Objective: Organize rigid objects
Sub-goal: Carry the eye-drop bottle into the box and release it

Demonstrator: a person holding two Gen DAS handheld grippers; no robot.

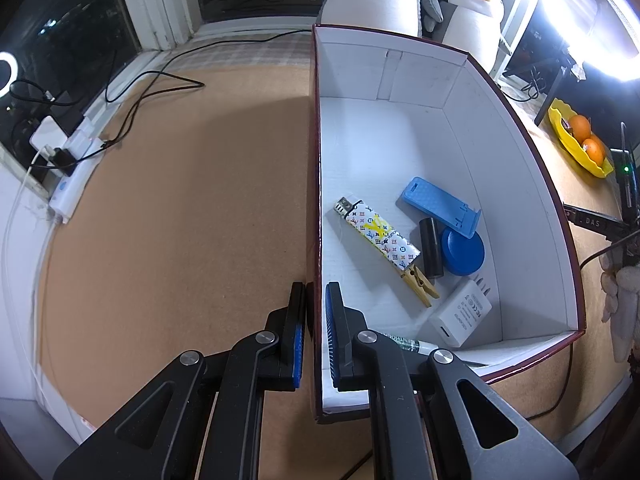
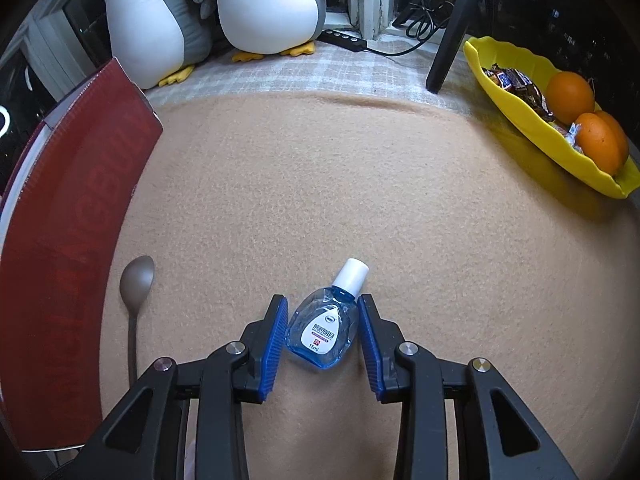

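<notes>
Straddling box wall (image 1: 316,200), lower centre: left gripper (image 1: 316,312), closed on it | right gripper (image 2: 323,332): open around eye-drop bottle (image 2: 326,328), lying lower centre on mat | spoon (image 2: 136,280): lower left, beside box

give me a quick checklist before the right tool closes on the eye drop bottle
1. Eye drop bottle lies between the right tool's fingers: ok.
2. Right tool open, not yet squeezing; left pad looks at the bottle's edge, contact cannot tell.
3. Bottle's white cap on, pointing away from the tool: ok.
4. Spoon lies apart from the bottle, beside the red box wall: ok.
5. Left tool pinches the box wall, steadying it: ok.
6. Free floor space in the box beyond the lighter and blue stand: ok.
</notes>
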